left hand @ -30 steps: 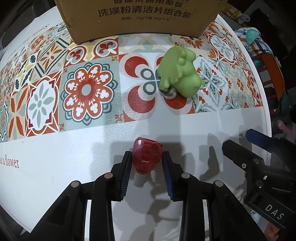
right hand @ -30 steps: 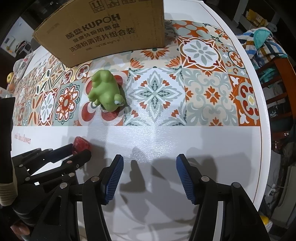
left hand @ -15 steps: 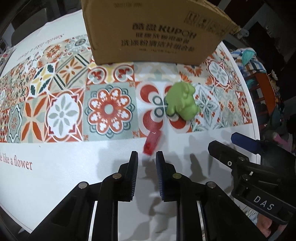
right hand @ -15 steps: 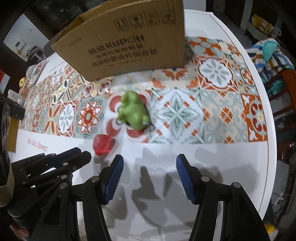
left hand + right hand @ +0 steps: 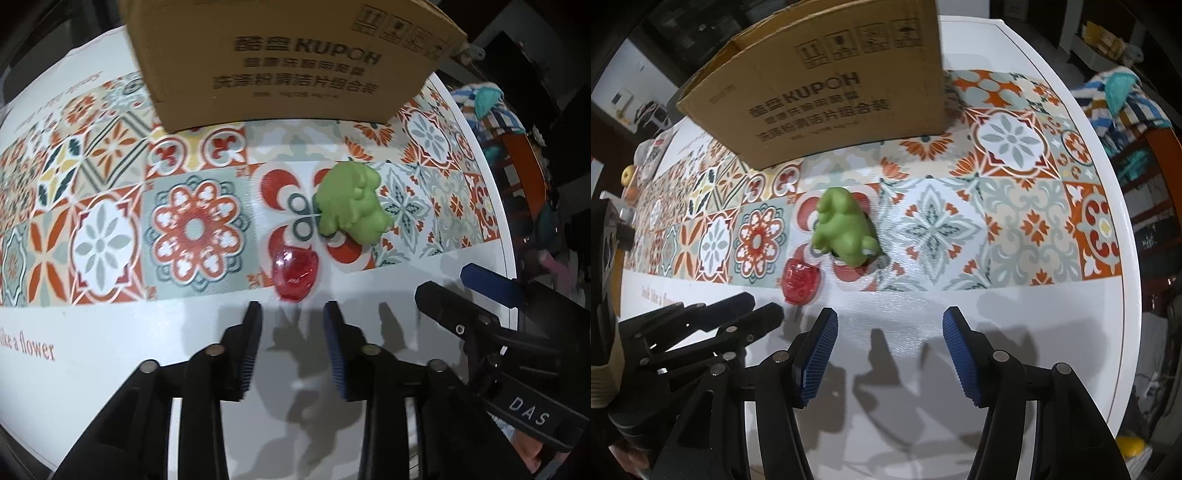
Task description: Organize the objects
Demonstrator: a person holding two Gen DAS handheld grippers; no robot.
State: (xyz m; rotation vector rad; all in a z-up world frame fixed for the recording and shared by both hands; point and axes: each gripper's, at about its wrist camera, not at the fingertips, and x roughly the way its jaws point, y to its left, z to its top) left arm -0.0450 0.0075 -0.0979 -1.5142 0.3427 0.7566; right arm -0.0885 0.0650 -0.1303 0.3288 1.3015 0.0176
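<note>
A small red translucent piece (image 5: 295, 272) lies on the table just beyond my left gripper (image 5: 293, 315), which is open and empty with its jaws apart. The red piece also shows in the right wrist view (image 5: 799, 281), just in front of the left gripper (image 5: 764, 308). A green toy frog (image 5: 351, 206) sits on the patterned mat behind and right of the red piece; it also shows in the right wrist view (image 5: 844, 230). My right gripper (image 5: 890, 323) is open and empty over the white table, nearer than the frog.
A cardboard box (image 5: 295, 62) stands at the back of the patterned mat (image 5: 192, 229); it also shows in the right wrist view (image 5: 827, 92). The round white table's edge (image 5: 1126, 280) curves on the right, with a chair and striped cloth (image 5: 1123, 96) beyond.
My left gripper held the red piece between its jaws, then shut without it as the piece slipped forward. Now the jaws are open again and the piece lies on the table ahead.
</note>
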